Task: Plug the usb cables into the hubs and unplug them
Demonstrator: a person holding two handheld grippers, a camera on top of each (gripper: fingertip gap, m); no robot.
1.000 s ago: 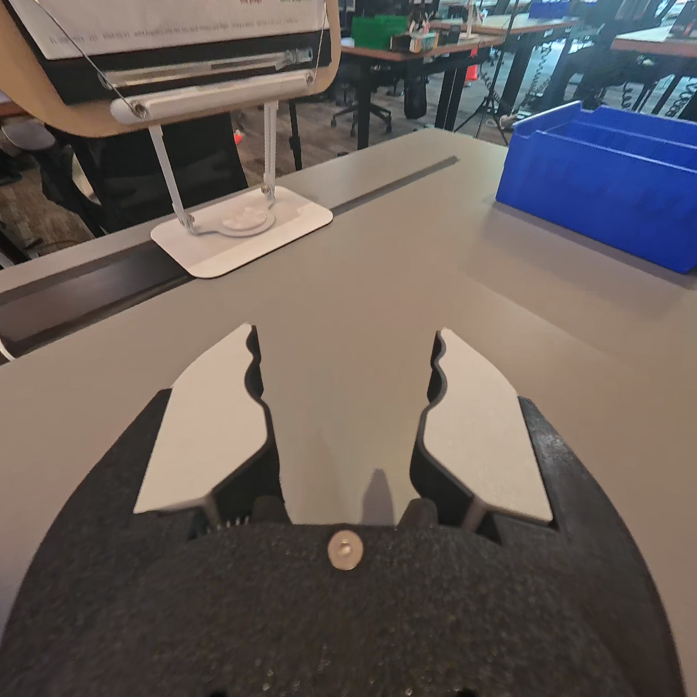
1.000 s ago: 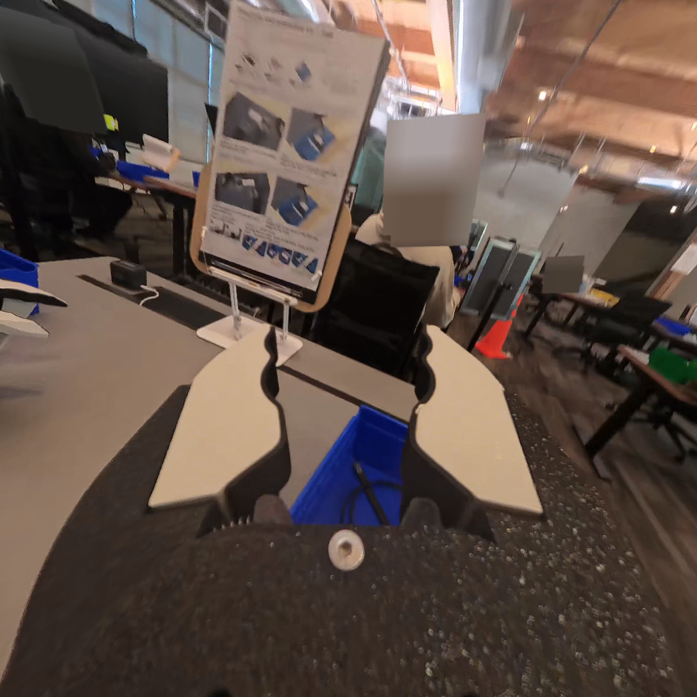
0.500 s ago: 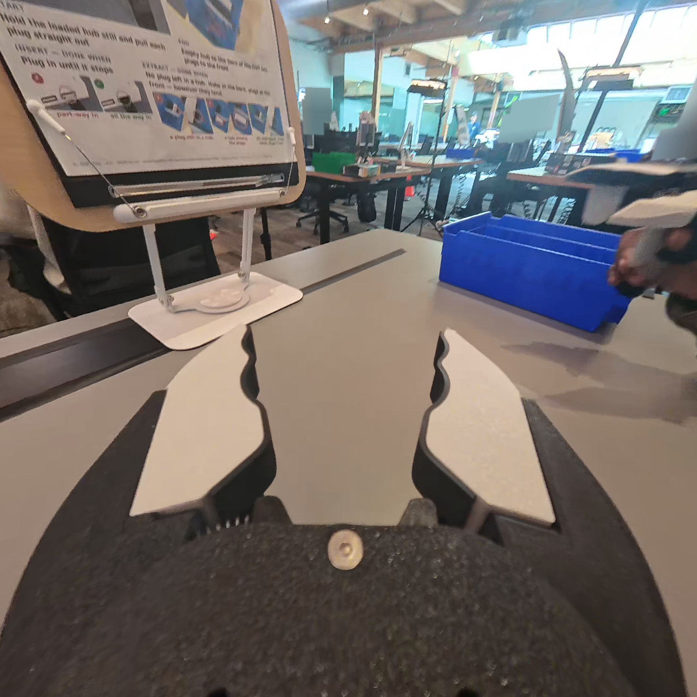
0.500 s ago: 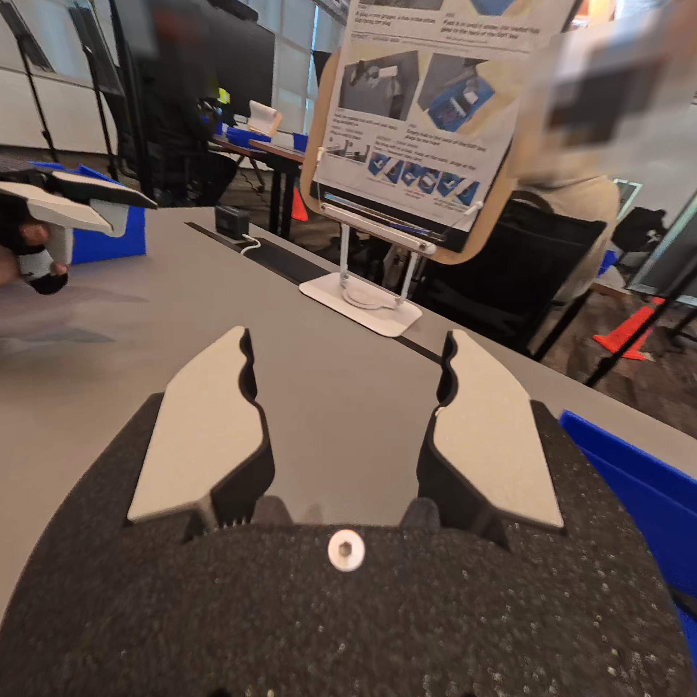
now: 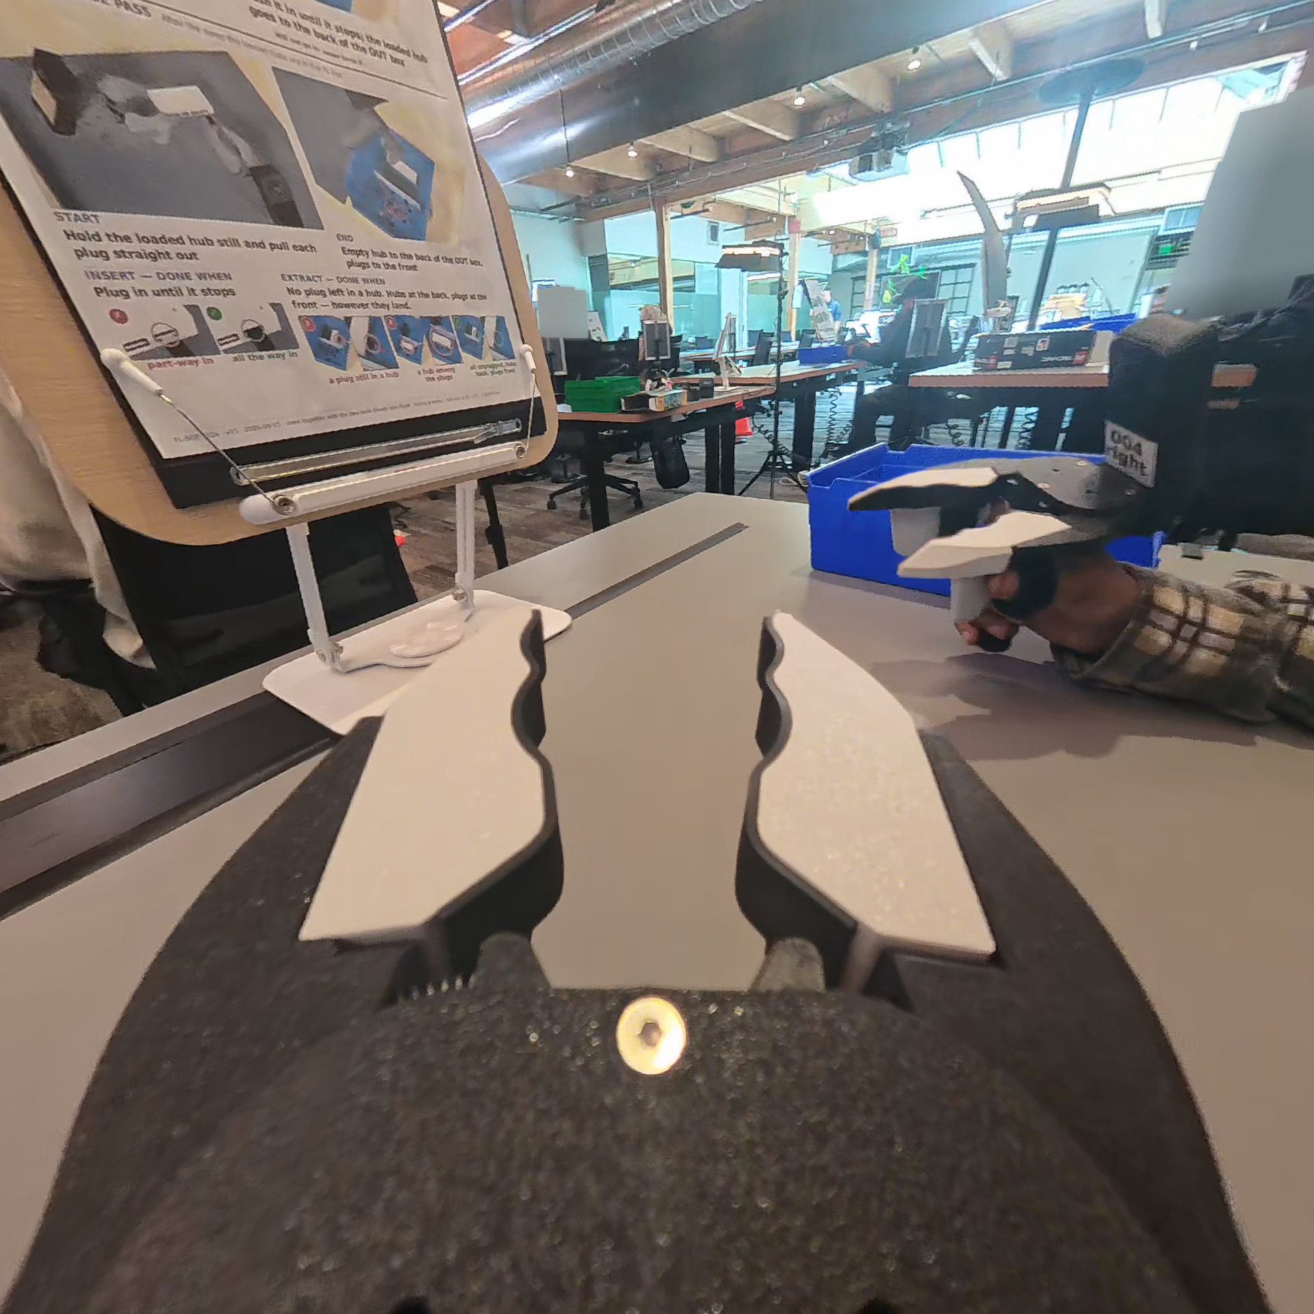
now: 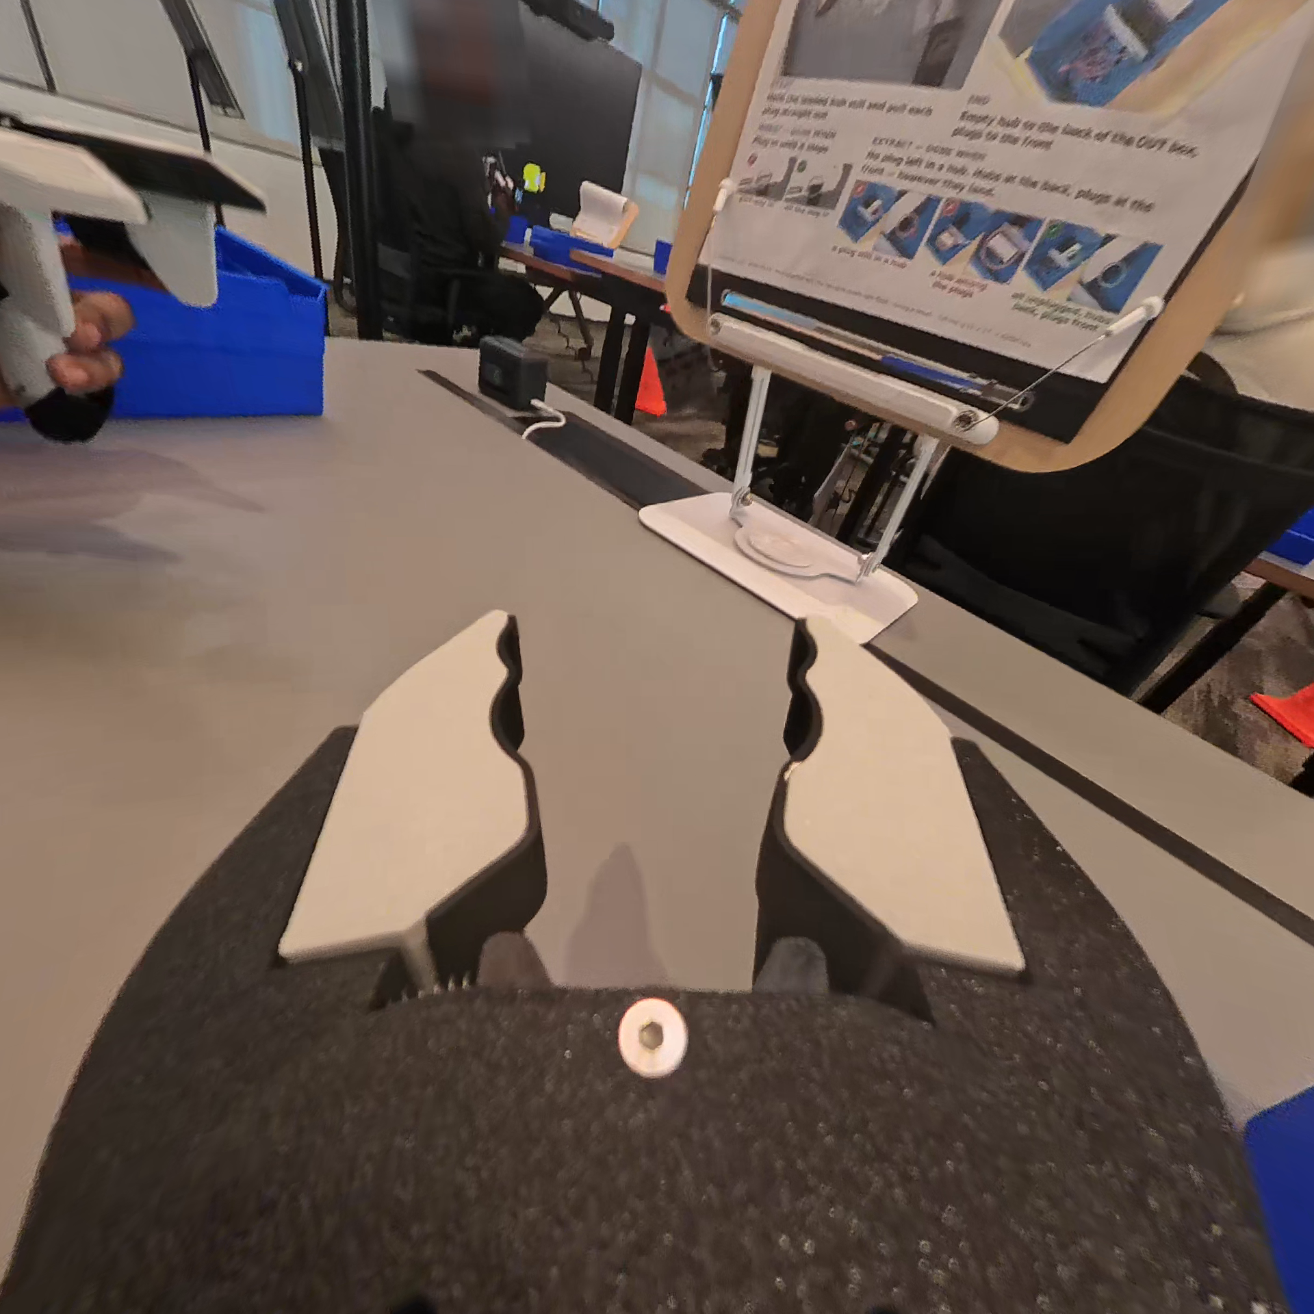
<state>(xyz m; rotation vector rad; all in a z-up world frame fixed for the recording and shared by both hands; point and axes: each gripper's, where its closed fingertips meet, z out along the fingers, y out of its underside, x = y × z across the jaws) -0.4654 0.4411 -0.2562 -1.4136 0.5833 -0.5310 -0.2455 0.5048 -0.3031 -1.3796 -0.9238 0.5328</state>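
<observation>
Both grippers hover low over the grey table (image 5: pixel 1066 889), nothing between their fingers. The left gripper (image 5: pixel 650 633) has its jaws spread apart, empty; the right gripper (image 6: pixel 654 629) gapes wide too. Far left stands the instruction sheet stand (image 5: pixel 398 640). A blue bin (image 5: pixel 853 526) sits far right; no cables or hubs can be seen.

Right hand-held gripper (image 6: pixel 653 640) agape, empty, above grey table (image 6: pixel 284 569); instruction stand (image 6: pixel 782 554) ahead.
</observation>
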